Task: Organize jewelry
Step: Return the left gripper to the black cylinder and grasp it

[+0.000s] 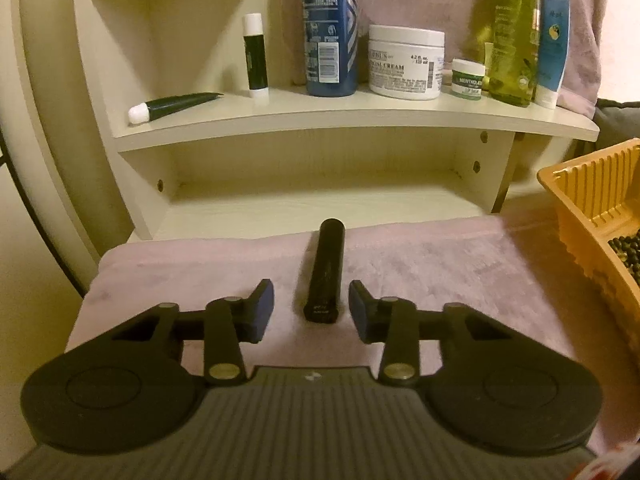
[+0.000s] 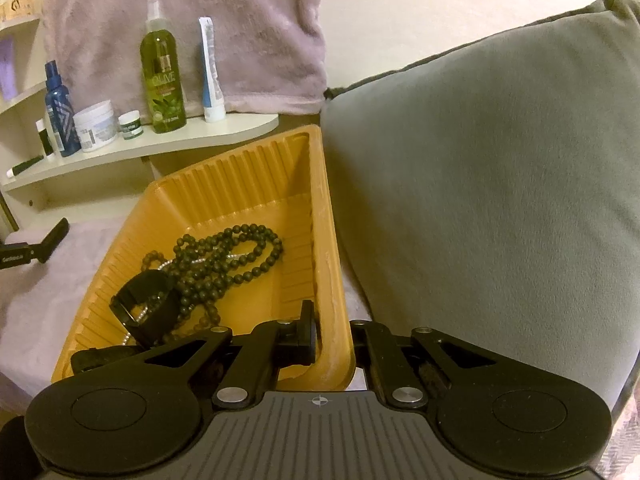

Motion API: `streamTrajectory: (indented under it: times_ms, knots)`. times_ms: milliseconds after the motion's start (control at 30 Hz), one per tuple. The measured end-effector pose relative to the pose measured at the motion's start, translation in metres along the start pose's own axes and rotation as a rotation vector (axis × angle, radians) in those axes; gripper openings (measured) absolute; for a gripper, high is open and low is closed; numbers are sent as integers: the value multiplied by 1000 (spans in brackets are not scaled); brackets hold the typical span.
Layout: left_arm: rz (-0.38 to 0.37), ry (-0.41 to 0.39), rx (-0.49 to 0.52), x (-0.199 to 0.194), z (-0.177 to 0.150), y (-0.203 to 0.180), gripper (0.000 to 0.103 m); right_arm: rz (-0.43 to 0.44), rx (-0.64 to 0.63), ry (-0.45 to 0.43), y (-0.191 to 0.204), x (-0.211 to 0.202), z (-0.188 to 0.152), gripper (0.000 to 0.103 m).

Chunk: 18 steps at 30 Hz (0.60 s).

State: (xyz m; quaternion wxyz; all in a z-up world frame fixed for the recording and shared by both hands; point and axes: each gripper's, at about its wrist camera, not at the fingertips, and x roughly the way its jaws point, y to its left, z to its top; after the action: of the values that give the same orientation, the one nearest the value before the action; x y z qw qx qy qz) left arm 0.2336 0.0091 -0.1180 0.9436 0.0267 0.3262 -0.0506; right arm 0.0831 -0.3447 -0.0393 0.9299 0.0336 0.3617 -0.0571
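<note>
Fingers: left gripper [image 1: 311, 307] narrow, straddling one black tube [image 1: 325, 270], no contact; right gripper [image 2: 333, 338] clamped on one orange tray [image 2: 240, 176] rim, beads [image 2: 224, 256] inside.

Pink towel-covered surface [image 1: 420, 264] carries a black tube [image 1: 326, 272], lying lengthwise ahead between the left tongs – and an orange tray [image 2: 326, 248], its wall between the right tongs.

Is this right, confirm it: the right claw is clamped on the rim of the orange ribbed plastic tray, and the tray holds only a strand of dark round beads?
Not quite. The right claw is clamped on the rim of the orange ribbed plastic tray, but the strand of dark round beads is not alone: a black band-like item lies in the tray too. The right wrist view shows it.
</note>
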Motion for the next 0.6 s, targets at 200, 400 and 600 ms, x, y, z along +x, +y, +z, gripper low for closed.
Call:
streamTrajectory:
  times_ms: [200,400,600]
  knots:
    - [-9,18,-2,12,3,-3,28,-5,-2,6,1,3,0,5]
    - [-16,35,-5,19,5,-6,20,-8,-7,9,1,4,0,5]
    - [-20,50,-11,22,7,-6,18,-10,-8,11,1,4,0,5]
